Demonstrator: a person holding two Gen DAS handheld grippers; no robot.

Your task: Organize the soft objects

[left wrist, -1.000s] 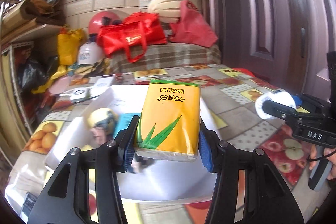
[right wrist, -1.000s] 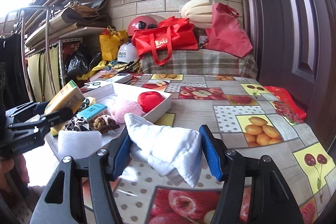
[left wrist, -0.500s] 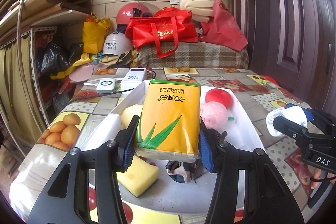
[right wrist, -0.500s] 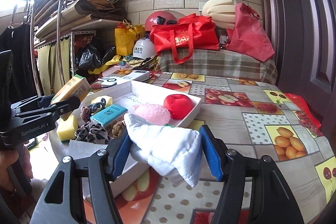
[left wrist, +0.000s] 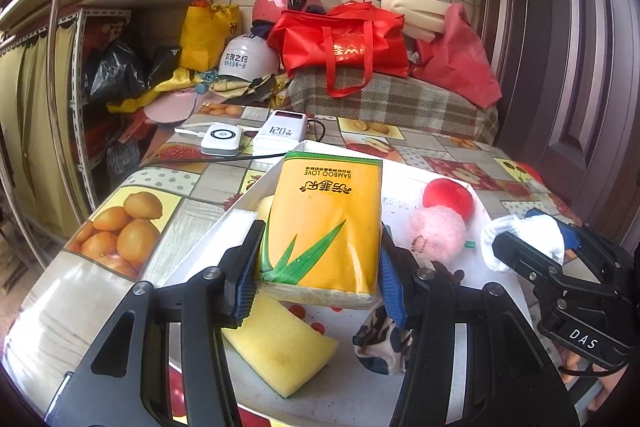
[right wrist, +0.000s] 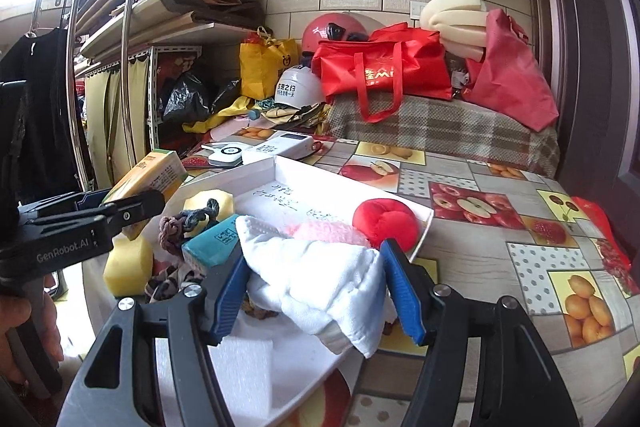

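Observation:
My left gripper (left wrist: 320,269) is shut on a yellow tissue pack (left wrist: 324,219), held upright over the white tray (left wrist: 404,193). Under it lie a yellow sponge (left wrist: 280,347) and a patterned cloth (left wrist: 380,339). A red plush ball (left wrist: 448,197) and a pink puff (left wrist: 438,233) sit in the tray's right part. My right gripper (right wrist: 314,287) is shut on a folded white cloth (right wrist: 320,275), over the tray's (right wrist: 304,171) near corner. In the right wrist view the left gripper (right wrist: 132,207) with the tissue pack (right wrist: 156,175) is at the left.
The tray also holds a teal packet (right wrist: 216,239), a dark knotted scrunchie (right wrist: 188,219) and a white foam block (right wrist: 244,367). Two power banks (left wrist: 280,135) with cables lie behind the tray. Red bags (left wrist: 344,39) and helmets pile up at the back. A metal rack (left wrist: 60,87) stands left, a door right.
Both grippers have moved in over the tray with their loads. The left one now has the sponge and patterned cloth below it. The right one went from the tablecloth to the tray's corner.

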